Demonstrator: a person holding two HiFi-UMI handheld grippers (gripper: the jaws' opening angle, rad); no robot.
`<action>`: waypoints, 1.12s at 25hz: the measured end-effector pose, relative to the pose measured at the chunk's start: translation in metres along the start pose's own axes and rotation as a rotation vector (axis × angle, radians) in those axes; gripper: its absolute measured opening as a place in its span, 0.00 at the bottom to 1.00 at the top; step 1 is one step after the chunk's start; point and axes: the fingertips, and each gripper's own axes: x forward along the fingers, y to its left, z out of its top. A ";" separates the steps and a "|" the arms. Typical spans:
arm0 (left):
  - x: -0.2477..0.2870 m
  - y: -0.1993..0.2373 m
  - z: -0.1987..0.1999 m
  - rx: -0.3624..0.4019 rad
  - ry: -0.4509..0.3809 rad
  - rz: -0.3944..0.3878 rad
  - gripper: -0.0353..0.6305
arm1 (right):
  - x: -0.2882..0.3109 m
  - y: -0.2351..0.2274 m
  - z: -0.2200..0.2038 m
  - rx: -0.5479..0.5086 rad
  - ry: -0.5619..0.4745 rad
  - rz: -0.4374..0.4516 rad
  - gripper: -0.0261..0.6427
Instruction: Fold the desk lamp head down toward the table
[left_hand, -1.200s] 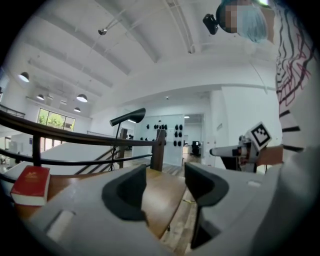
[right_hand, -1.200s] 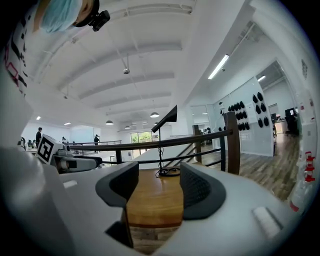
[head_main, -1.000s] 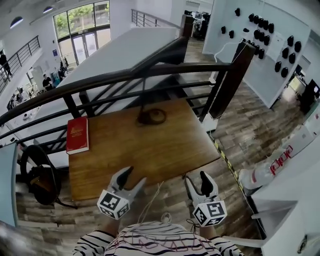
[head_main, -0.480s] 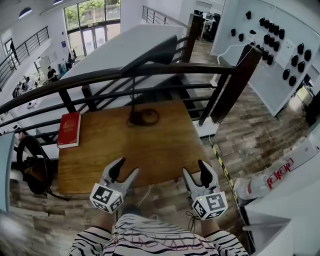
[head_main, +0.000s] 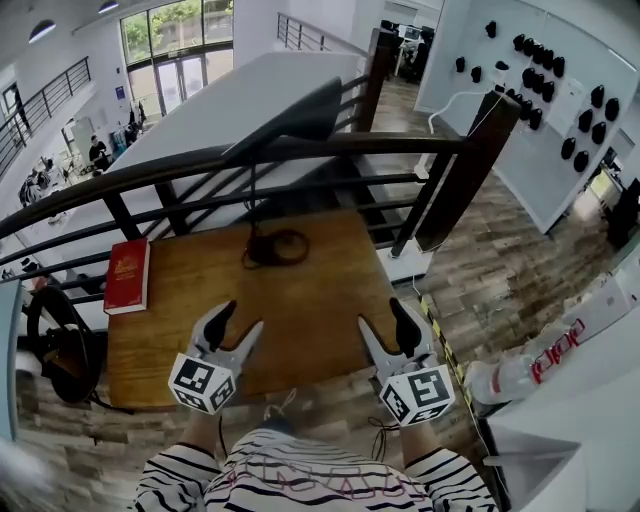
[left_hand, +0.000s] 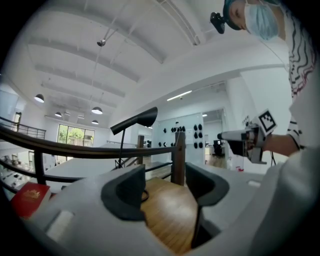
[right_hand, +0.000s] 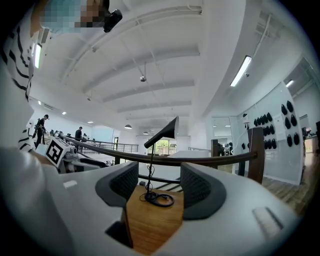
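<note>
- Head view: the desk lamp (head_main: 266, 246) stands at the far edge of the wooden table (head_main: 320, 290), just in front of a dark railing (head_main: 330, 146).
- Its thin stem is upright, and the dark lamp head (head_main: 295, 115) sits raised above the railing's top bar, slanting up toward the right.
- A dark cord (head_main: 288, 244) lies coiled round the lamp's base on the tabletop.
- A red book (head_main: 127, 276) lies flat at the table's far left corner, well apart from the lamp.
- The left gripper (head_main: 240, 320) hovers over the near left part of the table. In the left gripper view its jaws stand apart with only bare tabletop between them.
- The right gripper (head_main: 383, 318) hovers over the near right edge of the table. In the right gripper view its jaws are likewise spread wide and hold nothing, with the lamp's base and cord showing far off in the gap.
- Both grippers are well apart from the lamp and touch nothing.
- A striped sleeve (head_main: 180, 482) shows at the bottom of the head view.
</note>
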 end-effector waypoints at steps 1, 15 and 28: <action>0.006 0.008 0.003 0.005 -0.002 0.000 0.43 | 0.009 -0.001 0.003 -0.012 -0.001 0.004 0.41; 0.069 0.118 0.049 0.019 -0.071 -0.009 0.43 | 0.147 -0.026 0.074 -0.218 -0.058 -0.011 0.39; 0.121 0.170 0.062 0.042 -0.068 0.043 0.43 | 0.226 -0.040 0.157 -0.469 -0.109 0.076 0.39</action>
